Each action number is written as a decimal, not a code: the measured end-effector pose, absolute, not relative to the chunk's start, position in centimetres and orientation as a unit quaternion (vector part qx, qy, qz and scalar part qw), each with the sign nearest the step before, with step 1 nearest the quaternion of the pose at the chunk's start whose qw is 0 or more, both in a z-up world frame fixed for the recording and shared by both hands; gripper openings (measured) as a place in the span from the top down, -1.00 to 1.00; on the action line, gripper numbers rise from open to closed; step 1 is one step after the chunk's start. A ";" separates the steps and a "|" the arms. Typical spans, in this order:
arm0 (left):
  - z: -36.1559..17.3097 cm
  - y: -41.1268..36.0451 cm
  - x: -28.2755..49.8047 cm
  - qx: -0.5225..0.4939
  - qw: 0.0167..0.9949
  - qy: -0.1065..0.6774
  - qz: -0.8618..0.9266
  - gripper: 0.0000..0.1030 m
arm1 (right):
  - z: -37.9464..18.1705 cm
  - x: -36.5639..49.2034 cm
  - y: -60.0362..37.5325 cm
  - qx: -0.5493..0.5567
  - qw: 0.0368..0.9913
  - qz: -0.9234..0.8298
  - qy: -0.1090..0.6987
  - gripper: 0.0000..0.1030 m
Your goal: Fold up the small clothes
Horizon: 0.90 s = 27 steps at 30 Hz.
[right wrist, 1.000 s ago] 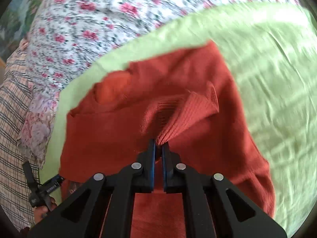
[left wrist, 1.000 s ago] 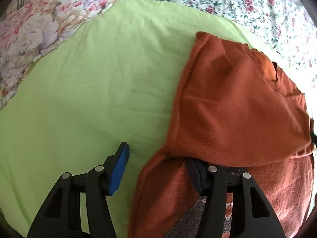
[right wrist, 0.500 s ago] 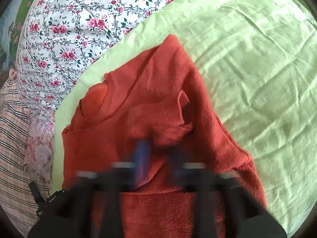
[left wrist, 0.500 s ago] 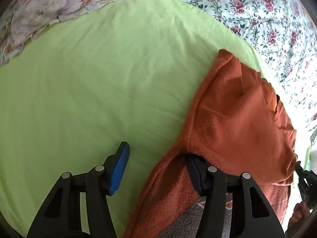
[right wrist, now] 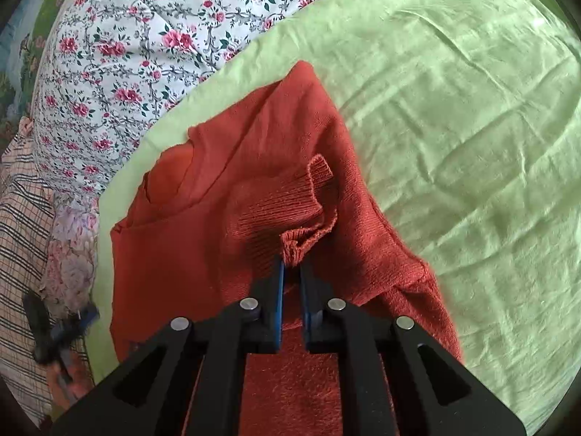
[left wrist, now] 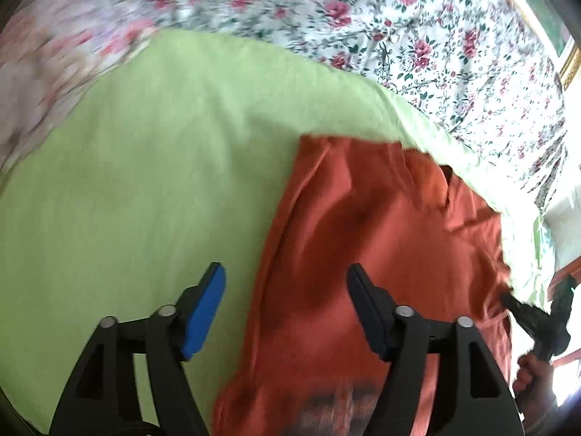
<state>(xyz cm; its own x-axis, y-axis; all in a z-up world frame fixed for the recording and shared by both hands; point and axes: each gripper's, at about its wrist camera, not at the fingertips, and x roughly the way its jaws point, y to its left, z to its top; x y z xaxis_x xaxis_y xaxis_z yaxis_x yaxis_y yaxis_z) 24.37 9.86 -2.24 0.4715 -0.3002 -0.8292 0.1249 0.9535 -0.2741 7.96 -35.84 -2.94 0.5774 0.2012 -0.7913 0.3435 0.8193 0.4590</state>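
**Sleeve folded in, body fold still to come**

Left wrist view: the left gripper (left wrist: 285, 309) hangs over the near edge of the sweater (left wrist: 381, 239), jaws wide apart and holding nothing. One blue pad sits above the green sheet (left wrist: 145, 181), the other above the rust-red knit. The sweater lies on the sheet on the bed, toward the right of this view, its neckline at the far end near the floral quilt (left wrist: 417, 36). The picture is blurred, so finer creases cannot be read. At the right edge, part of the other tool and a hand show.

Right wrist view: the right gripper (right wrist: 290, 279) has its jaws together, clamped on the ribbed cuff (right wrist: 301, 243) of a sleeve. The sleeve lies across the sweater's body, cuff near the middle — a fold inward that looks laid but not let go. The neckline sits far left, and the sweater's edges rest flat on the sheet.

Judging from this, the task is partway: one sleeve is brought in, and the garment is not yet a compact bundle. Left to do, likely — release the cuff, deal with the other side, then fold the body over.
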 end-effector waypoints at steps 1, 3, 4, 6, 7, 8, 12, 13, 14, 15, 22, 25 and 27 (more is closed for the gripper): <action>-2.8 9.1 26.3 -0.083 0.850 0.504 -0.129 -0.49 | -2.9 8.1 -35.8 0.294 0.837 -0.043 0.460 0.79; -4.1 8.0 29.4 -0.077 0.840 0.521 -0.131 -0.50 | -3.0 8.0 -35.9 0.296 0.835 -0.042 0.462 0.77; -4.9 7.3 31.1 -0.071 0.834 0.532 -0.131 -0.50 | -3.1 8.1 -36.0 0.296 0.834 -0.042 0.464 0.77; -5.8 6.4 32.2 -0.058 0.831 0.536 -0.132 -0.37 | -3.4 8.2 -36.1 0.296 0.832 -0.043 0.467 0.77; -6.1 5.9 32.7 -0.042 0.832 0.536 -0.136 0.19 | -3.5 8.3 -36.2 0.297 0.831 -0.043 0.468 0.77; -6.4 5.4 32.9 -0.025 0.830 0.539 -0.139 0.78 | -3.7 8.4 -36.2 0.295 0.831 -0.043 0.470 0.77; -5.0 5.6 32.0 0.008 0.863 0.491 -0.116 0.81 | -3.0 8.8 -36.0 0.284 0.839 -0.025 0.463 0.83; -4.7 6.2 31.8 -0.003 0.868 0.483 -0.115 0.82 | -2.0 8.8 -35.7 0.272 0.850 -0.020 0.450 0.84; -4.8 6.8 31.8 -0.012 0.869 0.482 -0.110 0.82 | -0.9 8.7 -35.2 0.253 0.864 -0.015 0.434 0.84; -5.3 7.3 32.0 -0.018 0.867 0.486 -0.107 0.82 | -0.3 8.7 -34.9 0.243 0.871 -0.012 0.427 0.84; -7.1 7.9 34.0 -0.055 0.856 0.506 -0.091 0.77 | -4.3 9.6 -35.6 0.230 0.838 -0.045 0.493 0.85; -6.5 9.2 33.9 -0.049 0.857 0.507 -0.081 0.67 | -3.3 9.4 -35.1 0.212 0.844 -0.054 0.489 0.83; -5.6 10.0 33.5 -0.056 0.856 0.508 -0.075 0.56 | -3.0 9.2 -35.1 0.216 0.842 -0.057 0.491 0.79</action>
